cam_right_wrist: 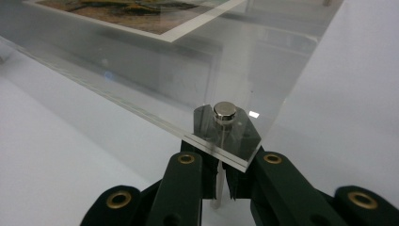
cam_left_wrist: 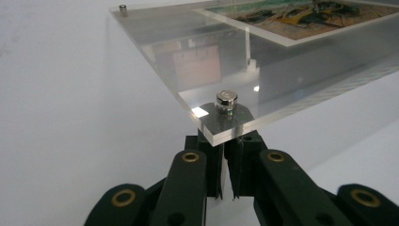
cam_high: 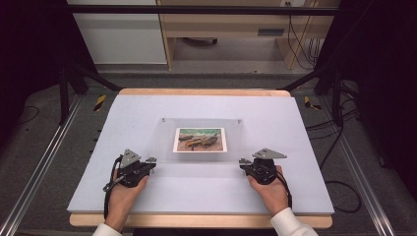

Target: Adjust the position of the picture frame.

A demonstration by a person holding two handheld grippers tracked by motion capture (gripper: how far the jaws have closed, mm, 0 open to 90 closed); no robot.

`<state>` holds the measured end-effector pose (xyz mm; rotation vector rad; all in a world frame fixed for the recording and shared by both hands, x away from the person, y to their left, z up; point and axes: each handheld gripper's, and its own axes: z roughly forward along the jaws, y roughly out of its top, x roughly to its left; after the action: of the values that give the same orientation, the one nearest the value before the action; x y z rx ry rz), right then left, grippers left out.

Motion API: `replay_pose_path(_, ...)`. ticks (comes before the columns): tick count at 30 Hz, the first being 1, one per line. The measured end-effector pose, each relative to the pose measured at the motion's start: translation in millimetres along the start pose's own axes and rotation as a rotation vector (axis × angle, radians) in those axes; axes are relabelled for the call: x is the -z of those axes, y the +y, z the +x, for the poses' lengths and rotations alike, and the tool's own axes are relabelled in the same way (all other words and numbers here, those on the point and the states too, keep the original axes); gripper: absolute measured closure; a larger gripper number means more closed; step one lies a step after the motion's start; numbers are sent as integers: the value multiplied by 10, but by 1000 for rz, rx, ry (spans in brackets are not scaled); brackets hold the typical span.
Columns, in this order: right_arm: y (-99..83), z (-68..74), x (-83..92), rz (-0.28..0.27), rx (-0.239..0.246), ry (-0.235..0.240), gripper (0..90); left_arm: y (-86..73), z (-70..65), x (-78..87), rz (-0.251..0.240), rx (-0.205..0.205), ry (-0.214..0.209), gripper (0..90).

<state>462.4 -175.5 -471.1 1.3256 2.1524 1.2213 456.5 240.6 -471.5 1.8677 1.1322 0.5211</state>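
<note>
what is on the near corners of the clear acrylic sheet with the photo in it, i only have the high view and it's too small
observer: the left gripper view shows a small round silver metal stud standing on the near left corner of the clear acrylic sheet.
operator: where are that gripper's jaws
observer: the left gripper has its jaws nearly together under that corner, below the stud; whether they pinch anything i cannot tell.
operator: and the right
observer: in the right gripper view the right gripper sits under its own corner, beneath a matching stud.
</note>
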Motion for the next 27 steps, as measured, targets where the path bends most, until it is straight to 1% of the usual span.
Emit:
replay_pose_path(2, -8, -3, -6, 10, -4, 4, 823, -3, -7, 7, 10, -14, 3, 821)
replay_pose_path(3, -11, -18, 9, 12, -12, 10, 777, 1, -6, 17, 11, -15, 9, 772)
replay_pose_path(4, -14, -29, 23, 13, -12, 5, 727, 3, -2, 35, 9, -9, 11, 703)
replay_pose_path(5, -22, -41, 49, 16, -17, 3, 640, 2, 9, 55, 19, -8, 2, 609)
replay_pose_path(6, -40, -70, 113, 34, -23, 23, 496, -6, 14, 73, 31, -5, -11, 485)
replay_pose_path(7, -40, -70, 113, 34, -23, 23, 496, -16, 19, 104, 33, -11, -9, 485)
replay_pose_path(8, -68, -95, 200, 37, -24, 34, 382, -20, 24, 146, 24, -20, -8, 402)
replay_pose_path(9, -68, -95, 200, 37, -24, 34, 382, -18, 30, 172, 20, -26, -11, 402)
replay_pose_path(10, -71, -104, 226, 37, -31, 43, 353, -14, 36, 204, 11, -24, -16, 376)
replay_pose_path(11, -72, -119, 261, 26, -31, 41, 322, -7, 43, 233, 2, -24, -15, 344)
replay_pose_path(13, -50, -140, 336, -4, -40, 35, 268, 14, 66, 283, -21, -18, -8, 288)
replay_pose_path(15, -12, -159, 375, -39, -38, 27, 215, 42, 99, 313, -44, 2, -7, 238)
replay_pose_path(17, 30, -178, 383, -56, -41, 29, 192, 76, 124, 320, -57, 16, -11, 198)
replay_pose_path(18, 75, -184, 379, -75, -30, 40, 152, 96, 130, 321, -64, 15, -12, 168)
replay_pose_path(19, 102, -193, 369, -82, -22, 40, 148, 150, 145, 327, -84, 16, -9, 158)
replay_pose_path(20, 132, -199, 359, -86, -26, 41, 148, 150, 145, 327, -84, 16, -9, 149)
replay_pose_path(22, 164, -208, 345, -92, -31, 44, 146, 227, 175, 319, -102, 23, -20, 141)
replay_pose_path(23, 208, -217, 322, -94, -32, 43, 145, 253, 186, 309, -104, 26, -20, 140)
replay_pose_path(24, 234, -220, 309, -89, -32, 41, 148, 285, 195, 290, -103, 29, -24, 137)
replay_pose_path(25, 296, -230, 268, -82, -34, 33, 160, 317, 199, 269, -99, 28, -32, 133)
replay_pose_path(26, 325, -239, 247, -79, -34, 28, 171, 379, 201, 216, -93, 19, -24, 135)
replay_pose_path(27, 325, -239, 247, -79, -34, 28, 171, 379, 201, 216, -93, 19, -24, 142)
